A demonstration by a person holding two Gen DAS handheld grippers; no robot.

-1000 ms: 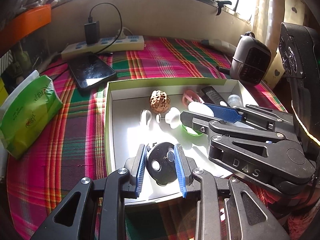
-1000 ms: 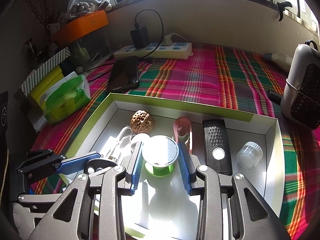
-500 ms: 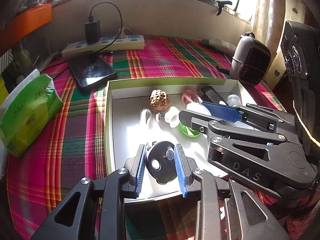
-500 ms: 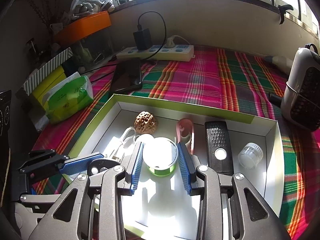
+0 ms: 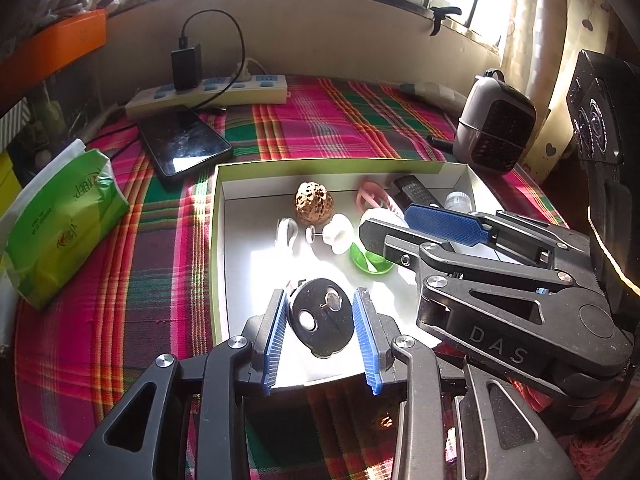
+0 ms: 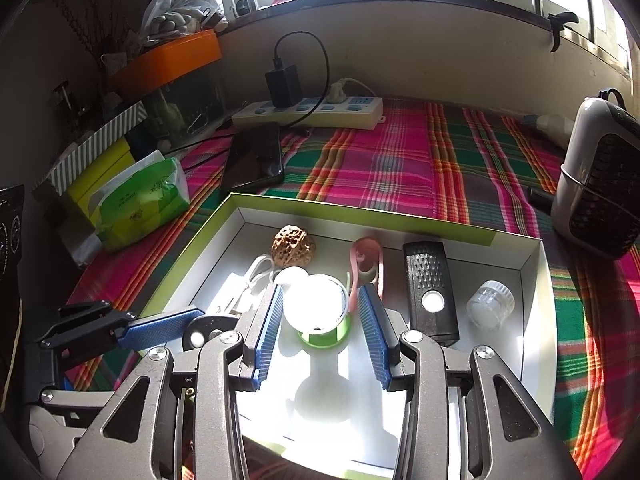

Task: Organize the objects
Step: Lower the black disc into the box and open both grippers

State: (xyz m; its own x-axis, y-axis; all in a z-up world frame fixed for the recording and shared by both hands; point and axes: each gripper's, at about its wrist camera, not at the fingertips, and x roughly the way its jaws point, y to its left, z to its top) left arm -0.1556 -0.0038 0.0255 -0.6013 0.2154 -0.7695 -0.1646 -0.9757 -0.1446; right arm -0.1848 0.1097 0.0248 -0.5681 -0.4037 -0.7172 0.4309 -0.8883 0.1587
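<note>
Box (image 6: 532,280) already has most items; left gripper (image 5: 322,332) apart round disc (image 5: 322,322), right gripper (image 6: 320,330) apart round cup (image 6: 320,312).

1. The right gripper (image 6: 322,322) has its blue fingers (image 6: 266,332) on either side of a white-topped green spool (image 6: 320,314), with small gaps showing.
2. The spool sits in a white tray (image 6: 534,320) on a plaid table (image 6: 400,168).
3. A walnut (image 6: 293,242), pink clip (image 6: 366,256), black remote (image 6: 430,292) and clear cap (image 6: 490,304) lie in the tray.
4. The left gripper (image 6: 160,326) reaches in from the tray's left edge.
</note>
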